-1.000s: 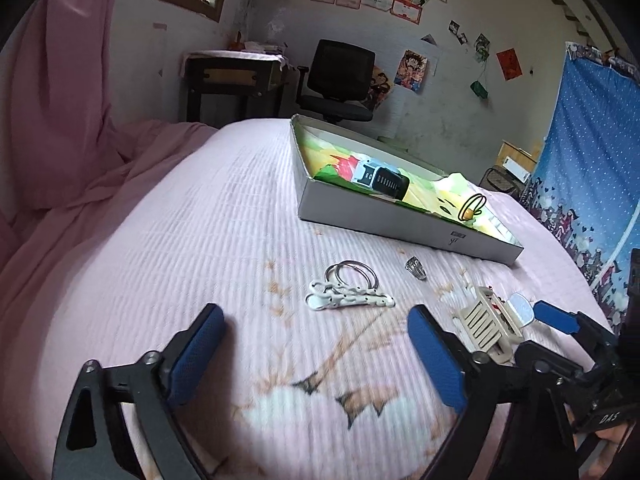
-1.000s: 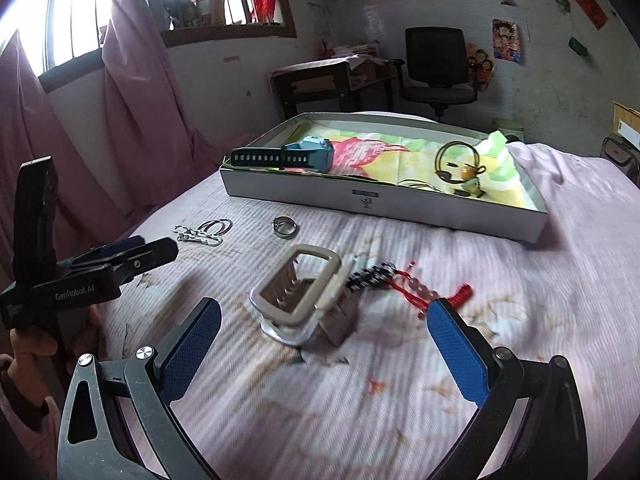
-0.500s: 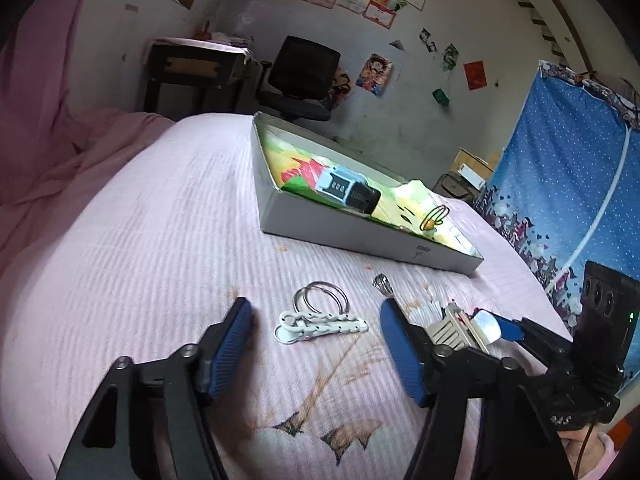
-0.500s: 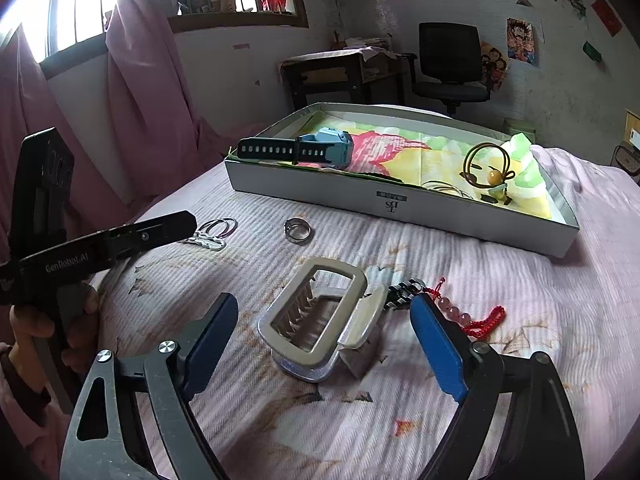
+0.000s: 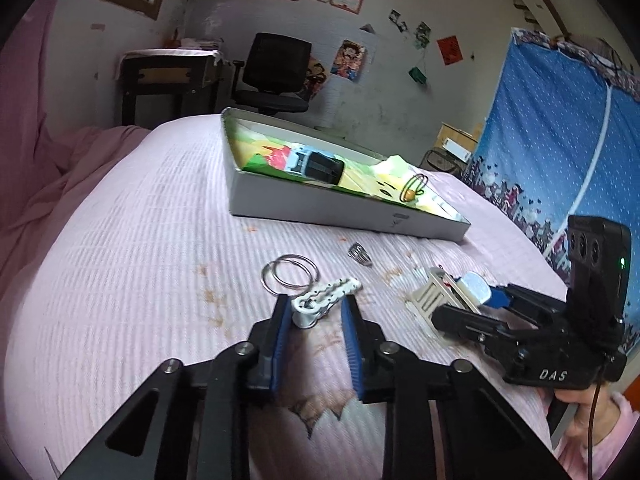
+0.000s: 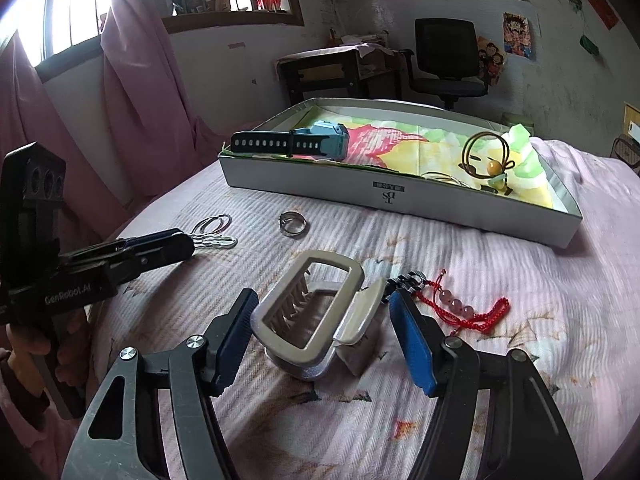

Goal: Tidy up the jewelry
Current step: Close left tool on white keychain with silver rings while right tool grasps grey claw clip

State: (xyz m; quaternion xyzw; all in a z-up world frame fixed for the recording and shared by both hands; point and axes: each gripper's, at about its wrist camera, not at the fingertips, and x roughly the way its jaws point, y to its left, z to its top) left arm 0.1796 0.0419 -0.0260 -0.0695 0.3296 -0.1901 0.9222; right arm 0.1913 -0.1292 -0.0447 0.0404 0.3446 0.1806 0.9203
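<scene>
A white hair clip (image 5: 325, 298) lies on the pink bed beside two thin silver hoops (image 5: 290, 277). My left gripper (image 5: 316, 312) is open and narrowed around the clip's near end, not pressing it. A beige claw hair clip (image 6: 310, 320) lies between the open fingers of my right gripper (image 6: 324, 316); the left pad touches it, the right pad stands apart. A silver ring (image 6: 293, 224) and a red bead bracelet (image 6: 464, 308) lie on the bed. The white box (image 6: 400, 194) holds a blue watch (image 6: 296, 144) and a brown cord bracelet (image 6: 486, 160).
The box (image 5: 320, 210) sits at the far middle of the bed. A desk and black office chair (image 6: 446, 56) stand behind it. Pink curtains (image 6: 132, 80) hang at left; a blue curtain (image 5: 560, 140) hangs at right.
Both grippers have moved forward and narrowed. The left now brackets the white clip's end. The right now brackets the beige claw clip.
</scene>
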